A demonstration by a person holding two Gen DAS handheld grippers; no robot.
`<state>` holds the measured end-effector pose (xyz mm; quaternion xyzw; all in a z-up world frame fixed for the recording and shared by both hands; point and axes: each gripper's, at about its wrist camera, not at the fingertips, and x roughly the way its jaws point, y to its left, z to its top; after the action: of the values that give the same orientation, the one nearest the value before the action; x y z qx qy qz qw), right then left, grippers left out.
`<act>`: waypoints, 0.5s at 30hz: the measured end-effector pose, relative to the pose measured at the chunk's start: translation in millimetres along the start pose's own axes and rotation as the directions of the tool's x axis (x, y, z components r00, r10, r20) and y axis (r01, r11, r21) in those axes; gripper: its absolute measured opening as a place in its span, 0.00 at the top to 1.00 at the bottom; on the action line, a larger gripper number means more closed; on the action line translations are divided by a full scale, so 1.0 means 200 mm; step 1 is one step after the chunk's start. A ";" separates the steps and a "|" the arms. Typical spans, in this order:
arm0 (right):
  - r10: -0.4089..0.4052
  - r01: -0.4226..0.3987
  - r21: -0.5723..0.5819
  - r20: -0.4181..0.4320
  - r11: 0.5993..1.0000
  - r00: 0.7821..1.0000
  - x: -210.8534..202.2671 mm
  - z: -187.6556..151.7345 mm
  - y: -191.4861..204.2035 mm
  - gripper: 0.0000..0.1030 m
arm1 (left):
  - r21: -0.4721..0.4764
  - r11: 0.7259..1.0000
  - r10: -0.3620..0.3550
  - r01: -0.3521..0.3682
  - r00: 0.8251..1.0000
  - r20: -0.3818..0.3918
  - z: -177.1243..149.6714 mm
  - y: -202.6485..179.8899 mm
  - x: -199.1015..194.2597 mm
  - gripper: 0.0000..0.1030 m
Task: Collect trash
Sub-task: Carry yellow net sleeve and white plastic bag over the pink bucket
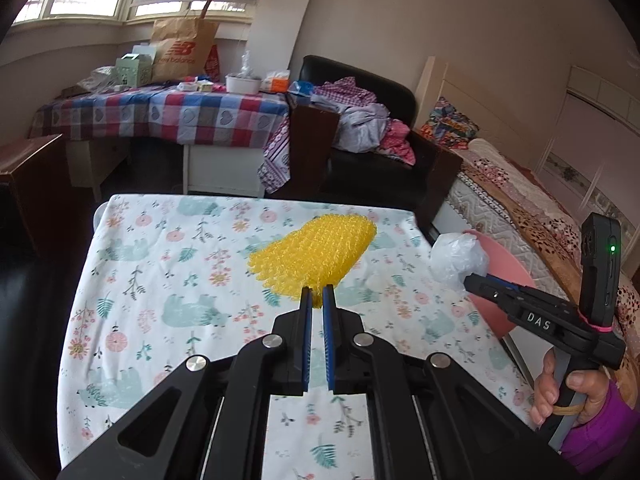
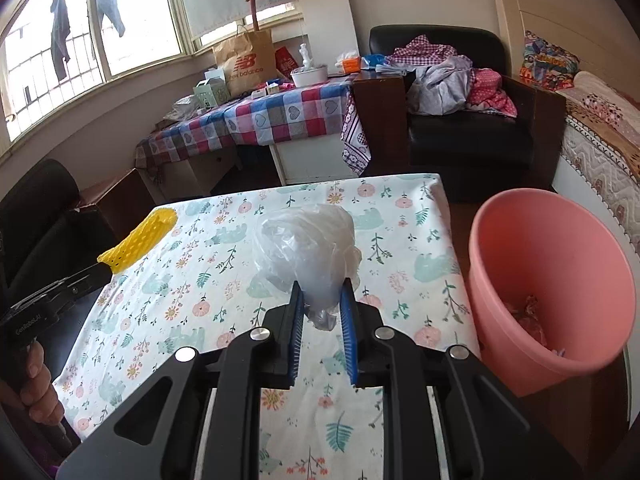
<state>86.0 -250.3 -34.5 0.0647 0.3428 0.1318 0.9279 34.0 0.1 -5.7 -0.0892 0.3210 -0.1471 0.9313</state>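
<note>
- Left gripper [image 1: 317, 294]: blue pads nearly together, pinching the near tip of the yellow foam net [image 1: 316, 254], which is held above the floral tablecloth [image 1: 160, 280].
- Right gripper [image 2: 323, 290]: jaws partway closed on the crumpled clear plastic bag [image 2: 308, 248], squeezed between the blue pads [image 2: 347, 320], lifted over the right half of the table.
- Around both loads, bare cloth on all sides; near edge under the grippers, left edge dropping to dark floor, far edge facing a gap before the furniture.
- Just past the table's right edge, pink bucket [image 2: 548, 280], mouth tilted toward the right wrist camera, some scraps lying inside; rim close beside the tablecloth corner.
- Seen only from the right wrist: the bucket's interior and the net in thin side profile, gripped at the far left of the table.
- Seen only from the left wrist: the net's broad face, the bag hanging over the bucket side of the table with the bucket mostly hidden behind it, and the right hand [image 1: 568, 392] on its handle.
- Farther back: checked-cloth table [image 1: 168, 112] with a brown paper bag [image 1: 182, 50], black armchair [image 2: 472, 120] heaped with clothes, bed [image 1: 532, 208] along the right wall, window beyond.
</note>
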 end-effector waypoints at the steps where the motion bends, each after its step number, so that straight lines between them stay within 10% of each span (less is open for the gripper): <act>1: 0.002 -0.002 0.006 0.002 1.000 1.000 -0.02 -0.01 -0.01 0.83 | 0.007 1.000 -0.009 0.009 1.000 0.006 0.01 -0.03 -0.01 0.96; 15: -0.030 0.026 0.067 0.058 0.997 0.998 -0.23 -0.10 -0.18 0.83 | 0.082 0.992 -0.101 0.099 0.995 0.021 0.05 -0.38 0.01 0.96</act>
<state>47.2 -297.3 -28.4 0.0944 0.3203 0.1055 0.9367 25.6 -71.5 19.9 -0.0693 0.2984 -0.2051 0.9296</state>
